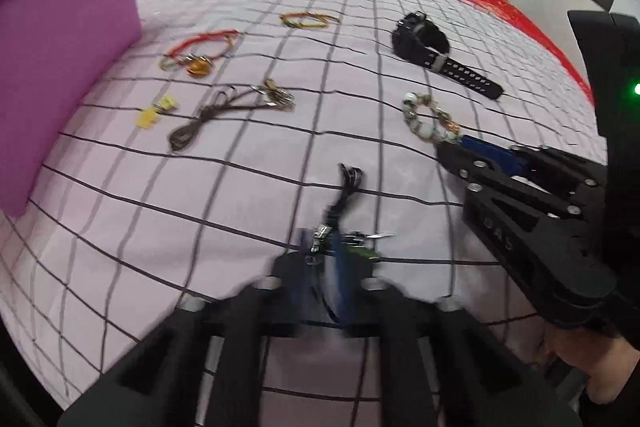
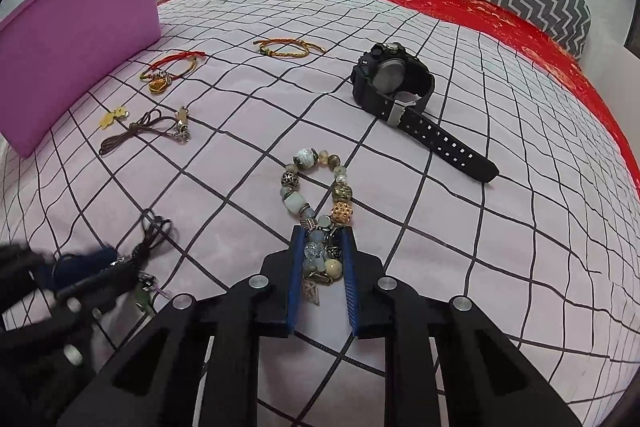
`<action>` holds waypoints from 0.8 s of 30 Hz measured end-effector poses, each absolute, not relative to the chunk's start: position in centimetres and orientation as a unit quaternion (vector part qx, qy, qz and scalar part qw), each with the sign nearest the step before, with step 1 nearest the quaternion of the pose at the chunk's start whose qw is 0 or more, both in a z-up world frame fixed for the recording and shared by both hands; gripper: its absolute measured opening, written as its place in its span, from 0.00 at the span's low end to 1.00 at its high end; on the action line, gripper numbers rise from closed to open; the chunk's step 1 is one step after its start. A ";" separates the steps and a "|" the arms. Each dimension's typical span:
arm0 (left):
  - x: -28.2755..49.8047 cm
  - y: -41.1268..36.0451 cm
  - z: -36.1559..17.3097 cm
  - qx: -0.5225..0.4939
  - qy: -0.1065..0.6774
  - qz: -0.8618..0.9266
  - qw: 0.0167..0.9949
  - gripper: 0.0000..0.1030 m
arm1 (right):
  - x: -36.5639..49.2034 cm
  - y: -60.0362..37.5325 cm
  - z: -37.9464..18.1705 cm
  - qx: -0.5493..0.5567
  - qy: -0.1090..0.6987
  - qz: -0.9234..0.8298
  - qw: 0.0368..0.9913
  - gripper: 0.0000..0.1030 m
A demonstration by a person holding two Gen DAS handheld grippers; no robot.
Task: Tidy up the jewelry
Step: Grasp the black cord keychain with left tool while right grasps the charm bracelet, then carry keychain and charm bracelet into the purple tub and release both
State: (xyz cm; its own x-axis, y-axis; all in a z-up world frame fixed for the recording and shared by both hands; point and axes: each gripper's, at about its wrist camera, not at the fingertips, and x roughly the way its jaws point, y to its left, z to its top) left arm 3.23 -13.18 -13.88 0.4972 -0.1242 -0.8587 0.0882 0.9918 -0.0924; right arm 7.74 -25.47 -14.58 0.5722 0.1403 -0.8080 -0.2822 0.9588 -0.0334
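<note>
At lower centre, right gripper (image 2: 323, 247) pinches the bead bracelet (image 2: 316, 195), left gripper (image 1: 326, 255) clamps a dark cord (image 1: 346, 193); next likely lifting both to the purple bin (image 2: 80, 39).

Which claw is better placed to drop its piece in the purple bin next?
Left, likely. The left claw is shut on the dark cord necklace and sits nearer the purple bin. The right claw straddles the beaded bracelet, farther away.

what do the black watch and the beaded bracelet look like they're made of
Black watch: matte rubber or resin strap, judging by its punched holes; metal keeper glints. Beaded bracelet: likely glass or stone beads, glossy and mottled, with gold- and bronze-toned metal ones.
</note>
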 end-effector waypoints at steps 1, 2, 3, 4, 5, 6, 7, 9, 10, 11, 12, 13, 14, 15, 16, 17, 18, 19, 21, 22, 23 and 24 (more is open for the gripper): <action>3.2 -13.2 -13.8 -0.018 0.498 -0.064 0.864 0.08 | 7.7 -25.6 -14.5 -0.074 0.446 0.119 0.884 0.14; 3.2 -13.2 -13.7 -0.014 0.499 -0.068 0.864 0.07 | 7.6 -25.7 -14.4 -0.069 0.446 0.119 0.884 0.14; 3.2 -13.1 -13.6 -0.014 0.500 -0.071 0.863 0.07 | 7.5 -25.8 -14.3 -0.063 0.446 0.119 0.885 0.14; 3.1 -13.0 -13.5 -0.013 0.500 -0.075 0.863 0.07 | 7.3 -26.0 -14.2 -0.054 0.445 0.120 0.886 0.13; 3.1 -12.9 -13.5 -0.013 0.500 -0.077 0.863 0.07 | 7.1 -26.1 -14.1 -0.045 0.445 0.120 0.886 0.13; 3.0 -12.7 -13.4 -0.012 0.500 -0.081 0.862 0.07 | 6.8 -26.2 -14.1 -0.036 0.445 0.120 0.887 0.13; 3.0 -12.4 -13.3 -0.010 0.500 -0.083 0.862 0.07 | 6.5 -26.3 -14.0 -0.024 0.446 0.120 0.887 0.13; 3.1 -11.9 -13.1 -0.012 0.504 -0.090 0.859 0.07 | 5.8 -26.6 -13.7 0.004 0.448 0.117 0.886 0.13; 3.1 -11.6 -12.9 -0.010 0.508 -0.094 0.856 0.07 | 5.5 -26.7 -13.6 0.015 0.450 0.115 0.886 0.13; 3.0 -11.3 -12.8 -0.007 0.509 -0.096 0.855 0.07 | 5.0 -26.8 -13.4 0.030 0.452 0.112 0.884 0.13; 2.9 -11.1 -12.6 -0.001 0.511 -0.102 0.853 0.07 | 4.4 -26.9 -13.1 0.052 0.456 0.109 0.882 0.13; 2.8 -10.9 -12.4 0.005 0.511 -0.105 0.853 0.07 | 4.1 -27.0 -13.0 0.064 0.458 0.107 0.880 0.13; 2.6 -10.7 -12.1 0.012 0.509 -0.107 0.854 0.07 | 3.5 -27.0 -12.8 0.078 0.460 0.102 0.878 0.13; 2.4 -10.4 -11.7 0.016 0.507 -0.111 0.854 0.07 | 2.9 -26.9 -12.5 0.090 0.462 0.098 0.877 0.13; 2.3 -10.2 -11.6 0.018 0.507 -0.113 0.854 0.07 | 2.4 -26.8 -12.3 0.097 0.463 0.095 0.876 0.13; 2.1 -9.7 -11.1 0.018 0.506 -0.115 0.855 0.07 | 1.9 -26.6 -11.9 0.105 0.464 0.091 0.875 0.13; 2.0 -9.5 -10.8 0.017 0.505 -0.118 0.855 0.07 | 1.3 -26.5 -11.5 0.114 0.463 0.085 0.875 0.13; 1.9 -9.1 -10.4 0.018 0.503 -0.120 0.856 0.07 | 0.9 -26.4 -11.2 0.121 0.461 0.081 0.875 0.13; 1.8 -8.4 -9.6 0.022 0.499 -0.123 0.858 0.07 | 0.0 -26.0 -10.4 0.134 0.457 0.071 0.877 0.13; 1.7 -7.9 -9.1 0.022 0.496 -0.124 0.859 0.07 | -0.3 -25.9 -10.0 0.136 0.455 0.067 0.878 0.13; 1.7 -7.6 -8.7 0.022 0.494 -0.125 0.860 0.07 | -0.7 -25.7 -9.5 0.140 0.452 0.064 0.879 0.13; 1.6 -7.1 -8.1 0.020 0.490 -0.127 0.862 0.07 | -1.0 -25.5 -9.0 0.144 0.450 0.062 0.879 0.13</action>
